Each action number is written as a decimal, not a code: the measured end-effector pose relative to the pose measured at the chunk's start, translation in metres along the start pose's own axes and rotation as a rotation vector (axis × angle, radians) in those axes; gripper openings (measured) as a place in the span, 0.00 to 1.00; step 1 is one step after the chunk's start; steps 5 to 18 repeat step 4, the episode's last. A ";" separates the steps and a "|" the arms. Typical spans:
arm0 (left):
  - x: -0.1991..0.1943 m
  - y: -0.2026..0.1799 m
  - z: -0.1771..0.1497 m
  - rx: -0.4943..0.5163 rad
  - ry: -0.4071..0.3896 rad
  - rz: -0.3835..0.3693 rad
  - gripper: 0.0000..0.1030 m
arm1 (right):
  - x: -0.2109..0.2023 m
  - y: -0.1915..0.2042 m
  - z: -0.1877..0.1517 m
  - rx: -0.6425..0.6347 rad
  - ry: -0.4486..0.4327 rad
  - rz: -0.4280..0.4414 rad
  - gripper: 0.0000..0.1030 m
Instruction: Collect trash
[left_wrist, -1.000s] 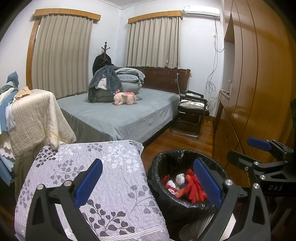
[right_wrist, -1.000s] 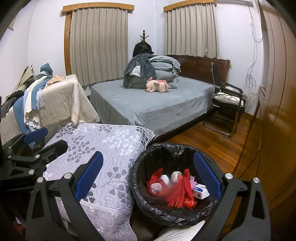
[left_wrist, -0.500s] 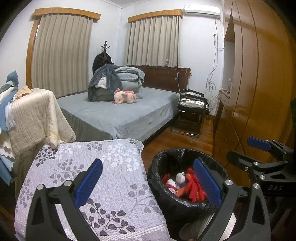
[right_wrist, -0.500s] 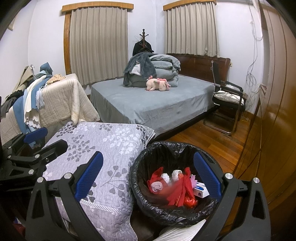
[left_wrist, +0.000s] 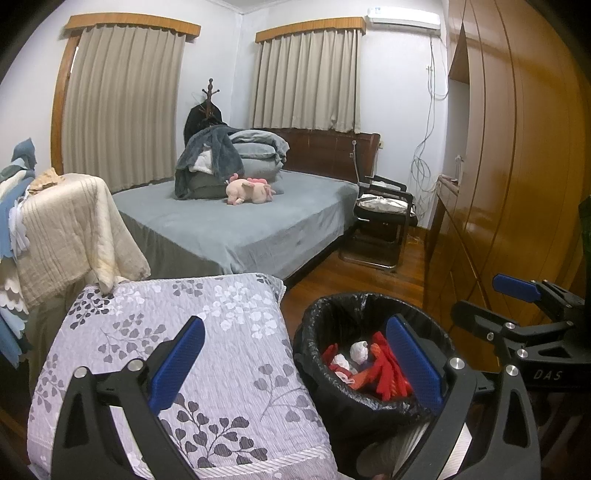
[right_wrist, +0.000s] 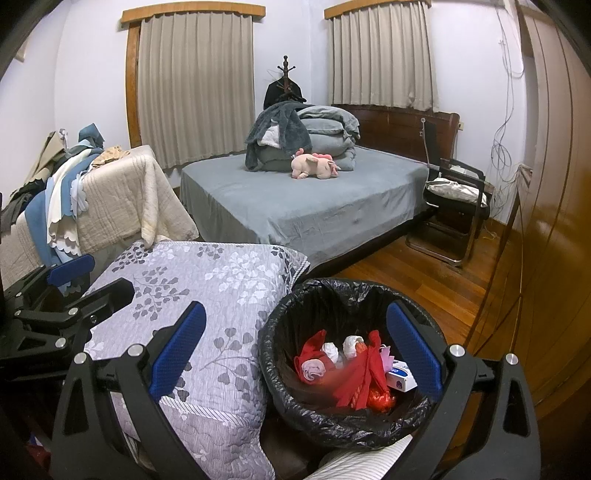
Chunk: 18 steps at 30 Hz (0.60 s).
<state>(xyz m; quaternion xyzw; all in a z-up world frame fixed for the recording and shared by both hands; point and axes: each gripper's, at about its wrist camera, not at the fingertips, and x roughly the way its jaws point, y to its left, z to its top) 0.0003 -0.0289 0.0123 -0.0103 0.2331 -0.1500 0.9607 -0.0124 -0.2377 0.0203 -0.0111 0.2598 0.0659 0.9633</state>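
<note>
I hold left gripper (left_wrist: 293, 363) and right gripper (right_wrist: 293, 350) wide, both empty, near bin (right_wrist: 291, 400). Trash (right_wrist: 352, 373) lies inside bin, right of quilt (right_wrist: 207, 295). Judging drop finished; jaws wide for next pickup.

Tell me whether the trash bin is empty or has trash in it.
Partly filled: the black-lined trash bin holds red wrappers, crumpled tissues and a small box, well below the rim.

bin liner (right_wrist: 295, 406): crinkly glossy black plastic | quilt (left_wrist: 229, 332): matt stitched cloth | wardrobe (left_wrist: 517, 184): glossy wood | floor (right_wrist: 424, 273): polished wood | finger pads (left_wrist: 177, 365): textured blue
</note>
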 end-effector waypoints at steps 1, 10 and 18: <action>0.002 0.000 -0.001 0.000 0.002 0.000 0.94 | -0.001 0.000 0.000 0.000 0.000 0.000 0.93; 0.000 0.001 -0.003 0.000 0.003 0.000 0.94 | -0.001 0.000 0.000 0.000 0.001 0.001 0.93; 0.000 0.001 -0.003 0.000 0.003 0.000 0.94 | -0.001 0.000 0.000 0.000 0.001 0.001 0.93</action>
